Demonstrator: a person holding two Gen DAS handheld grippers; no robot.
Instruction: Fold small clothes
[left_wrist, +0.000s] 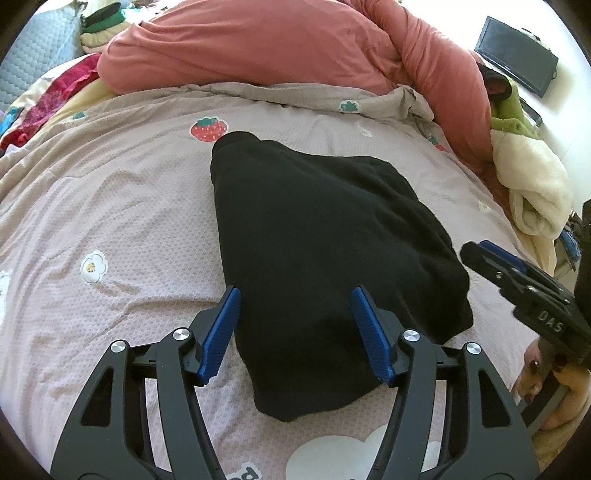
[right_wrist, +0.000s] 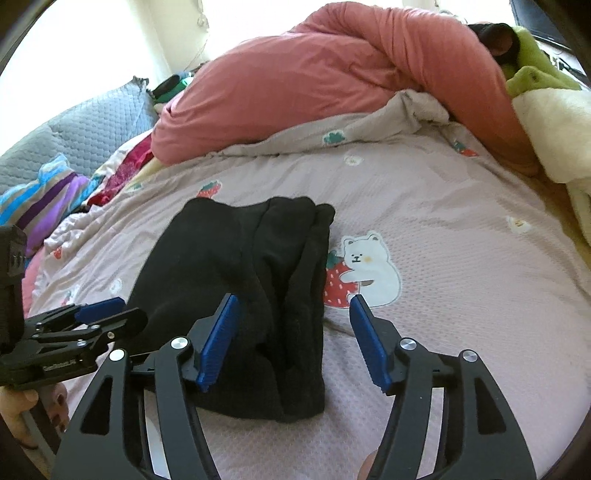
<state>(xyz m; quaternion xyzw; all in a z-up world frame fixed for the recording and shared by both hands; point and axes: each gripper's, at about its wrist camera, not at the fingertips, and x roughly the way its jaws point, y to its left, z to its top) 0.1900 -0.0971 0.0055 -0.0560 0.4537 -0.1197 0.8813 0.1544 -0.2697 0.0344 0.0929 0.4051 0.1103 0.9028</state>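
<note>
L gripper (left_wrist: 295, 332) jaws apart, empty, over near end of black garment (left_wrist: 314, 240). R gripper (right_wrist: 291, 339) wide, empty. Garment mid-bed on quilt (left_wrist: 110, 221), part-folded. Prob. soft, thick, light, limp; grab at near corners/hem.

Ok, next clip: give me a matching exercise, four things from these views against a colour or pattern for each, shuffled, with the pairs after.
Things:
1. folded garment
2. big duvet
3. bed cover
4. fleece blanket

Colours:
A. cream
B. pale pink with strawberries and bears
C. black
D. salmon pink

Pairs: 1-C, 2-D, 3-B, 4-A
</note>
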